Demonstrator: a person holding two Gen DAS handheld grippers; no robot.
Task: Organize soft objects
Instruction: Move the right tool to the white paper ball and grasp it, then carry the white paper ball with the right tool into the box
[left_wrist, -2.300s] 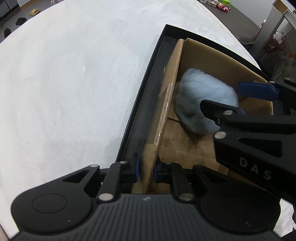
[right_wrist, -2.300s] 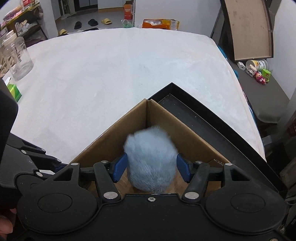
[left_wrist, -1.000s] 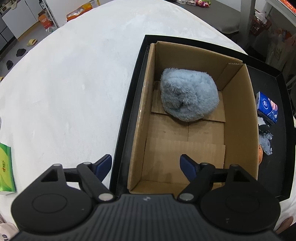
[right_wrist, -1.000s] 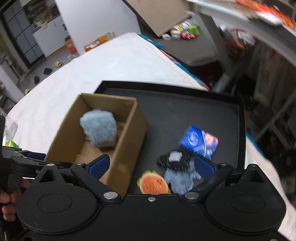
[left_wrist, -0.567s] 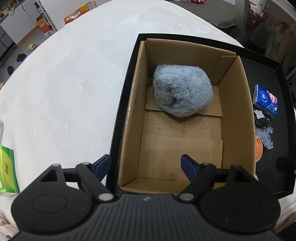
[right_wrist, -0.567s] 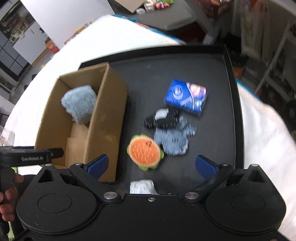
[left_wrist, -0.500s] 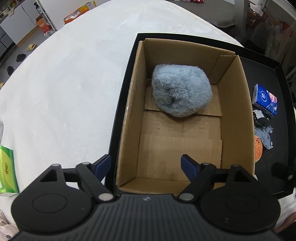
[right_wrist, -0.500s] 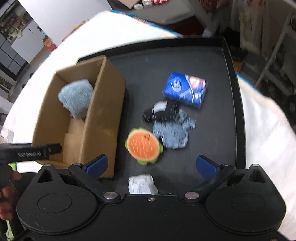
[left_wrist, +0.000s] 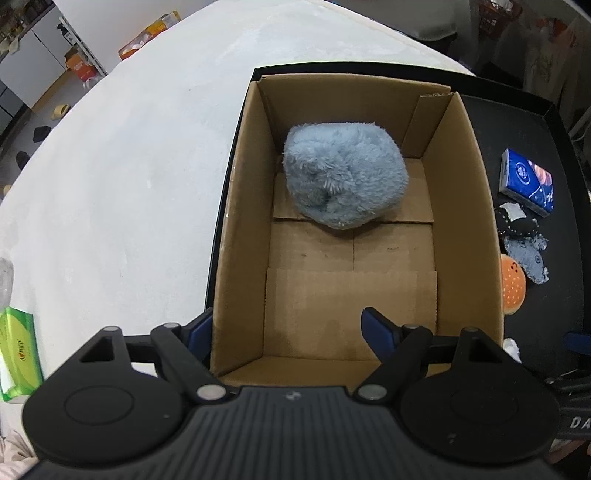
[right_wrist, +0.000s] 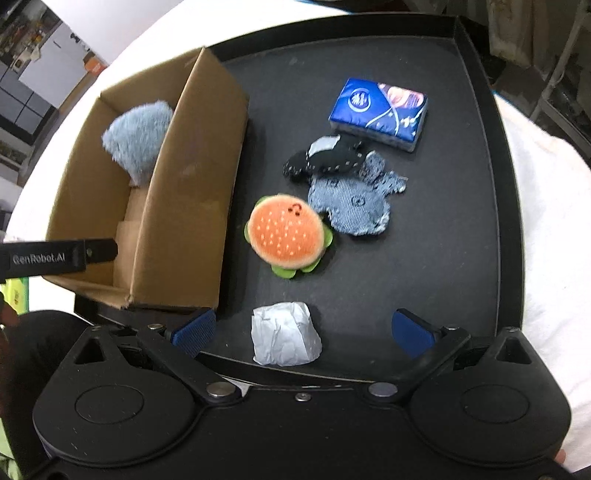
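Soft objects lie on a black tray (right_wrist: 480, 122), with the cardboard box (right_wrist: 192, 206) as landmark, standing on the tray's left part. Right claw (right_wrist: 302, 328) wide, holding nothing, hovers over the tray's near edge. Nearest, between its fingers: a crumpled white paper wad (right_wrist: 284, 334), just right of the box's near corner. Farther: burger plush (right_wrist: 284, 234), beside the box's right wall, apart from it. Beyond and touching the burger: denim-blue plush (right_wrist: 354, 206), with a black stitched plush (right_wrist: 325, 158) overlapping its far edge. Farthest from the box's near end: blue tissue pack (right_wrist: 380, 110).

Left claw (left_wrist: 286, 326) wide, empty, straddles the box's near left corner, one finger outside the left wall, one over the box floor. Fluffy blue plush (left_wrist: 345, 181) sits inside the box at its far end. White surface (left_wrist: 129, 166) left of the box; green packet (left_wrist: 16, 354) at its near left edge.
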